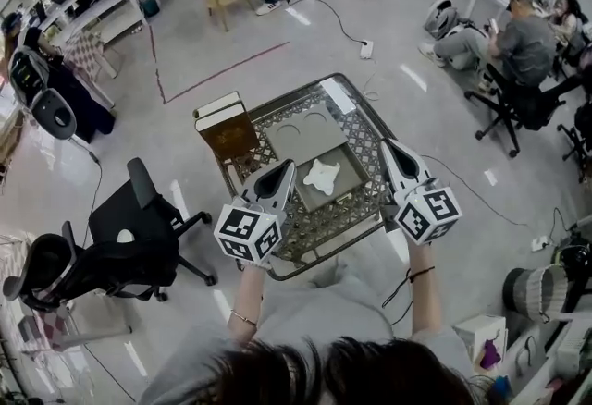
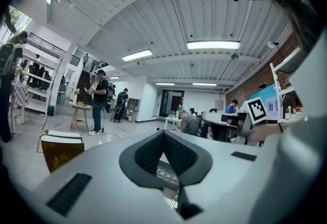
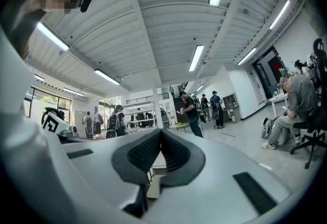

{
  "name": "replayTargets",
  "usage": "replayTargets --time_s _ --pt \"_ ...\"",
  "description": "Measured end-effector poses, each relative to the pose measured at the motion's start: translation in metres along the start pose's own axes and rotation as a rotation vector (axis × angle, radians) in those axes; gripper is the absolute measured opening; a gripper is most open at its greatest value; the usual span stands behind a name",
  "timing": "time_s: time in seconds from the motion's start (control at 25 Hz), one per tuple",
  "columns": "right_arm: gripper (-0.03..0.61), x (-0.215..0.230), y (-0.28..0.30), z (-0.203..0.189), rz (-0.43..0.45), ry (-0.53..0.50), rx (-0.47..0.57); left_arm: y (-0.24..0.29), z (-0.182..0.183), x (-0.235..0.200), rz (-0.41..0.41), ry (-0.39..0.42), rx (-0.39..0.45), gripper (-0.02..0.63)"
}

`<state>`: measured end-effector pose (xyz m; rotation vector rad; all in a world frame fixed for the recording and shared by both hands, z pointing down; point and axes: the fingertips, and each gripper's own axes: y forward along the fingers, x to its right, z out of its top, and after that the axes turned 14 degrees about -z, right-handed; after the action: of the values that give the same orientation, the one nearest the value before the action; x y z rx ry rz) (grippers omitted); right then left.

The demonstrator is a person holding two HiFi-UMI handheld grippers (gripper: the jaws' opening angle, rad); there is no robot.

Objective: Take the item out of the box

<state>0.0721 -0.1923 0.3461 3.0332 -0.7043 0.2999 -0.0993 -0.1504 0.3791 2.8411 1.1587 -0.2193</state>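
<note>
On the metal lattice table [image 1: 326, 229] lies an open grey box. Its lid half [image 1: 308, 133], with two round recesses, is the farther one. The nearer half [image 1: 344, 193] holds a white item [image 1: 323, 176]. My left gripper [image 1: 286, 166] hovers at the box's left side, its tip close to the white item, and its jaws meet with nothing between them. To the right of the box my right gripper [image 1: 386, 145] is also shut and empty. Both point level, so the left gripper view [image 2: 163, 133] and the right gripper view [image 3: 161, 131] show mostly room and ceiling.
A brown book-like box [image 1: 227, 128] stands at the table's far left corner. A white card [image 1: 339, 95] lies on the far edge. Black office chairs [image 1: 139, 232] stand to the left. People sit at the right [image 1: 518, 42], and a cable [image 1: 333, 19] crosses the floor.
</note>
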Motion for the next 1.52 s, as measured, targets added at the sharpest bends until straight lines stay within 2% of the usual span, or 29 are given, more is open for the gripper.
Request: replayTargets --time_s 0.36,0.84,1.2,1.52 --pt "0.021 0.030 0.054 -0.009 0.128 0.036 -0.069 0.025 -0.008 -0.018 0.152 -0.031 -0.018 0.017" --pt "0.021 0.019 0.092 -0.040 0.357 0.023 -0.196 0.026 -0.028 -0.027 0.337 -0.065 -0.016 0.017" --pt "0.021 0.009 0.107 -0.073 0.427 0.006 -0.295 0.018 -0.045 -0.029 0.380 -0.107 -0.047 0.017" --pt "0.021 -0.008 0.115 -0.121 0.518 -0.034 -0.426 0.016 -0.072 -0.046 0.364 -0.161 -0.090 0.017"
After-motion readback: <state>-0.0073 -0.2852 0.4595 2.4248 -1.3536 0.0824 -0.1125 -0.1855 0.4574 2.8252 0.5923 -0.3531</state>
